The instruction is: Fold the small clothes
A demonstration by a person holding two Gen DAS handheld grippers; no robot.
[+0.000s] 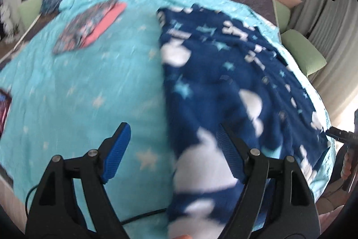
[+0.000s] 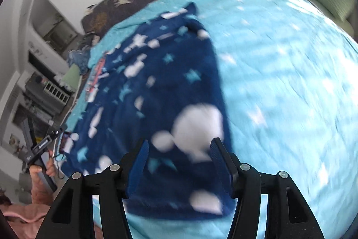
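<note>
With both my left gripper (image 1: 172, 151) and right gripper (image 2: 179, 162) spread and empty, the fleecy navy star-and-cloud garment (image 1: 223, 73) lies just ahead on the turquoise starred quilt (image 1: 78, 82); regrasping carelessly, I'd judge, could bunch its fold.

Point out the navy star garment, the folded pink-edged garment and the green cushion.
Navy star garment (image 1: 223, 82), left wrist view: its middle, among the stars.
Folded pink-edged garment (image 1: 88, 25), left wrist view: its patterned top.
Green cushion (image 1: 302, 52), left wrist view: its upper face.
</note>
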